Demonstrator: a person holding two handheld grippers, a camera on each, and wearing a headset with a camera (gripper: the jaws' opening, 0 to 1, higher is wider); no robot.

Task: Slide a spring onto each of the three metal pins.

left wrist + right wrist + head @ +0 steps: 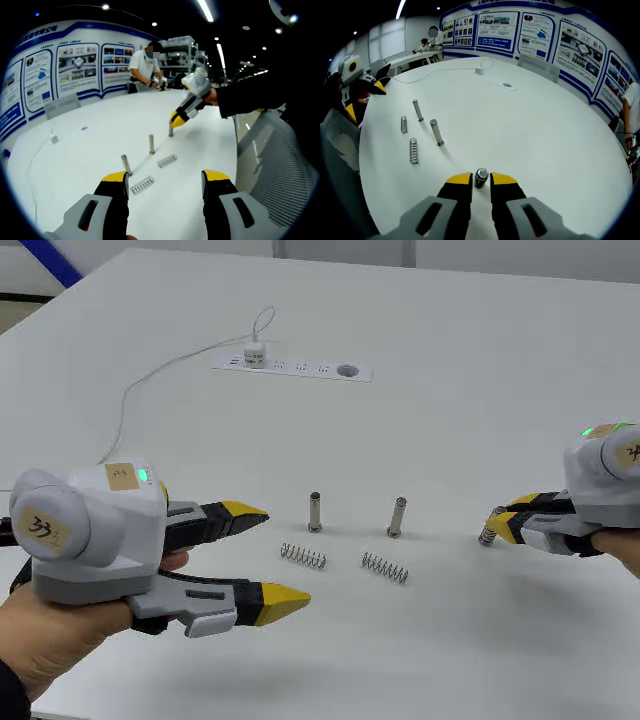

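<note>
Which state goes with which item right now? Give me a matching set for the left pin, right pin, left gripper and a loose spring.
Items: 1 left pin; 2 right pin; 3 left gripper; 4 loose spring.
States: A open, holding nothing; B lying on the table; C upright, bare; D spring on it, between the fingers of the right gripper.
Pairs: 1-C; 2-D; 3-A; 4-B.

Third pin half behind right tongs
</note>
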